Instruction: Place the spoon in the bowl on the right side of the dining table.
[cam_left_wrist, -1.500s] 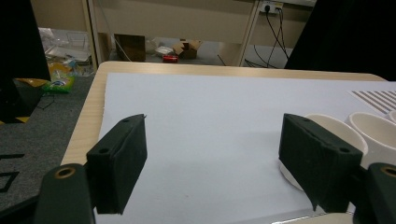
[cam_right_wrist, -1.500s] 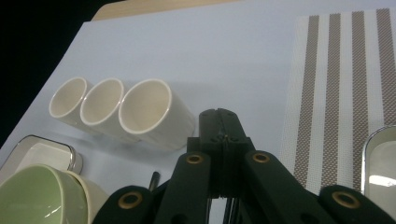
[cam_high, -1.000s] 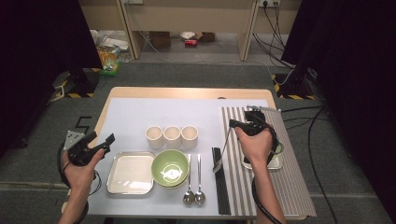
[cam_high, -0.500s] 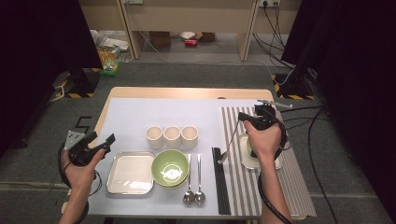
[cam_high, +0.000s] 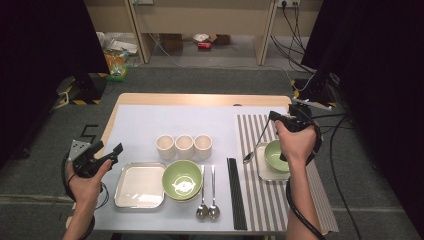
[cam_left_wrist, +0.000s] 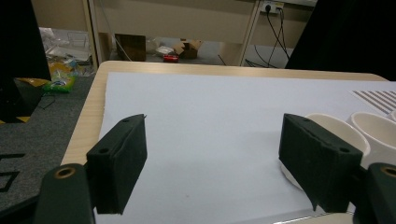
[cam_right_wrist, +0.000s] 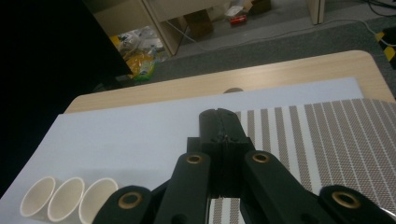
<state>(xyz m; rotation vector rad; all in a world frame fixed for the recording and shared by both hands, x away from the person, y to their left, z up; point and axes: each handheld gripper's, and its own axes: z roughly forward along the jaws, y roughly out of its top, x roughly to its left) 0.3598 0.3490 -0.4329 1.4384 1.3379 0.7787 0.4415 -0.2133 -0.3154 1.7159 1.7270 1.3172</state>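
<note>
Spoon (cam_high: 259, 140) is up off the striped mat (cam_high: 253, 202), pinched at the handle tip by the right gripper (cam_high: 272, 118). Jaws are fully closed; in the right gripper view (cam_right_wrist: 219, 116) the pads meet and the spoon itself is hidden.

Change over the last second: hand and spoon have travelled from the near edge toward the far right corner and risen. Reads as pickup done, now carrying to a placement spot.

Long axis is slanted: handle high at the far right, bowl end low, pointing near-left, just beside the small green bowl (cam_high: 274, 155).

Left gripper (cam_high: 116, 150) idles at the near left corner, jaws wide apart, empty.
</note>
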